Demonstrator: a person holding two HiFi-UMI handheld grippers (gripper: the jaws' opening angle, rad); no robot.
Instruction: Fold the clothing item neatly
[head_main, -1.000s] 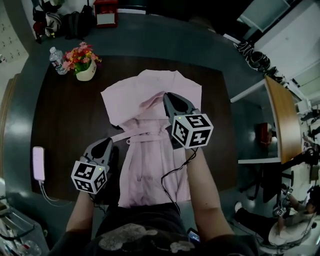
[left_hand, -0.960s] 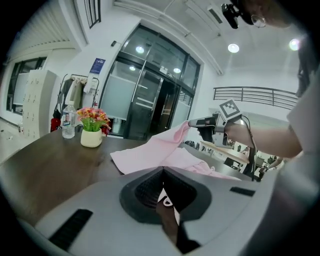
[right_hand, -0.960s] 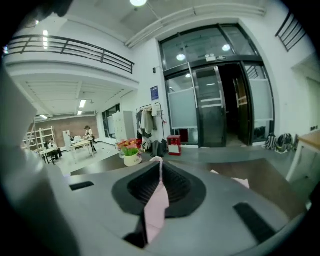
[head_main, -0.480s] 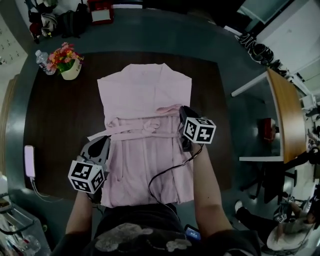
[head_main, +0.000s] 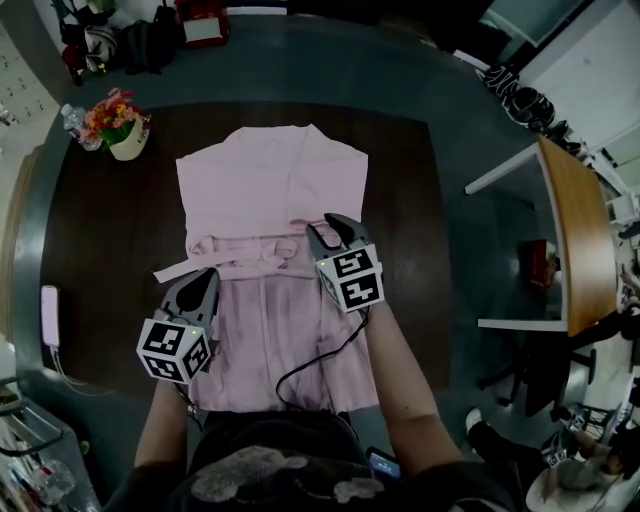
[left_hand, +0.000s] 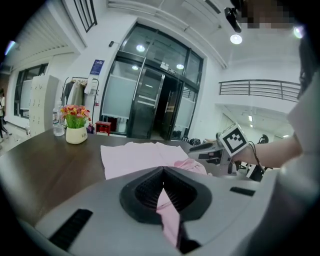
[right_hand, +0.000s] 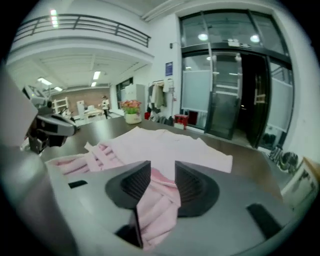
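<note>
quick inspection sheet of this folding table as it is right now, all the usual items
surface: dark wooden table, bare wood showing on both sides of the garment
job's things: pink garment spread flat, belt tied across its middle
clutter: flower pot, water bottle, phone at the left edge
grippers: left gripper shut on the garment's left edge; right gripper jaws have just been opening, fabric lies loose between them
cables: black cable from the right gripper trails over the garment; white lead from the phone
surroundings: grey floor, wooden desk to the right, glass doors

Pink garment, seemingly bunched, on table
</note>
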